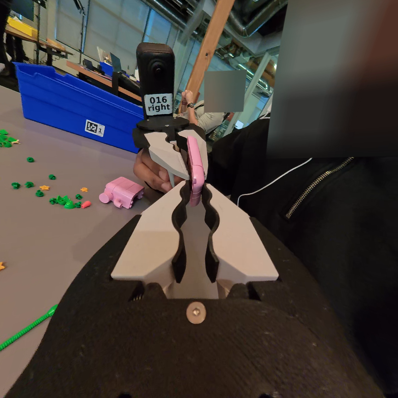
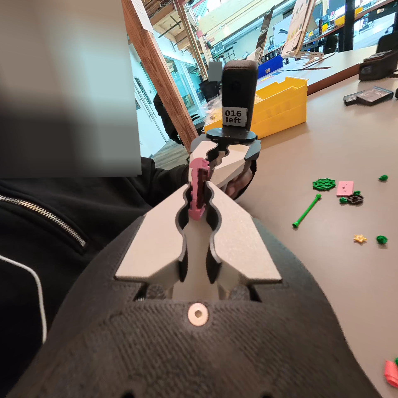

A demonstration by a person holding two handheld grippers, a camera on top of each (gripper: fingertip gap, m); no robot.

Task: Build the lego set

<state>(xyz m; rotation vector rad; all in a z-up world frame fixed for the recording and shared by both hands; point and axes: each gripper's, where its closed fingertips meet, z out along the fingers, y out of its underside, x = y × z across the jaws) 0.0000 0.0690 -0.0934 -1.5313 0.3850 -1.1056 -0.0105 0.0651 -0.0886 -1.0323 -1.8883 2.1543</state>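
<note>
A flat pink lego assembly (image 1: 196, 163) with a dark red inner layer (image 2: 201, 189) is held on edge in the air, in front of a person's black jacket. Both grippers grip it from opposite ends. My left gripper (image 1: 195, 184) is shut on its near end in the left wrist view. My right gripper (image 1: 195, 177) faces it, shut on the far end. In the right wrist view my right gripper (image 2: 197, 186) clamps the pink assembly (image 2: 195, 212), and the left gripper (image 2: 203, 178) meets it from beyond. A second pink block assembly (image 1: 122, 191) lies on the grey table (image 1: 64, 247).
Small green pieces (image 1: 62, 200), orange stars (image 1: 44, 187), a coral cone (image 1: 86, 204) and a green rod (image 1: 25, 329) lie on the table. A blue bin (image 1: 75, 107) stands behind. The right wrist view shows a yellow bin (image 2: 280, 107), green lattice disc (image 2: 324, 184), pink tile (image 2: 345, 188), green rod (image 2: 307, 210). Less than 4 cm separates the two grippers' tips. Both grippers' tips are roughly 15 centimeters from the green rod (image 1: 25, 329). Seen from the right wrist view (image 2: 302, 216) as well.
</note>
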